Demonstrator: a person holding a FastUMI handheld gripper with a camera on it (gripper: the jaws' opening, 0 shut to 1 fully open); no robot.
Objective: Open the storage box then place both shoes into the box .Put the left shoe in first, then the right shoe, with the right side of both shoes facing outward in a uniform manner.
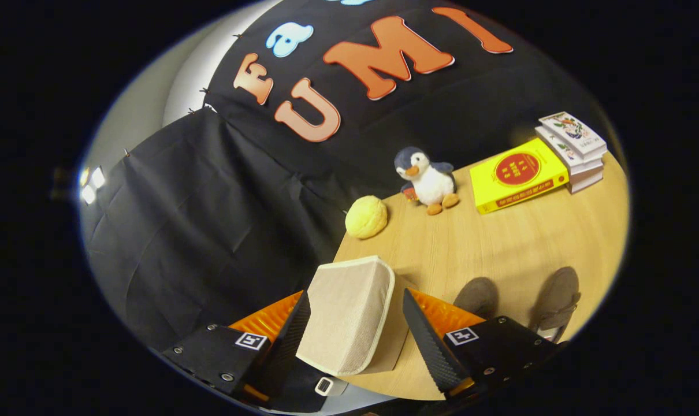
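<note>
The booth's black cloth wall [211, 219] hangs at the far left and runs on behind the light wooden surface [499, 242]. At the near left corner of the surface stands the storage box [349, 315], a beige fabric box with a pale trimmed edge, tilted in the view and with its lid down. The gripper [355, 329] is spread wide around it: the left finger sits just beside the box's left face and the right finger stands apart from its right side, with a strip of bare wood showing between them, so the fingers flank the box without both pressing on it. Beyond the box, near the far left edge of the surface, lies a round yellow plush ball [366, 216]. Just right of it a plush penguin [428, 178] stands upright against the wall. Further right a yellow book [517, 173] lies flat, and touching its right end is a small stack of white books [573, 150]. Nearer, to the right of the gripper's right finger, two grey-brown shoes [523, 303] lie side by side on the surface, well apart from the box, the left one partly hidden behind the gripper's body.
</note>
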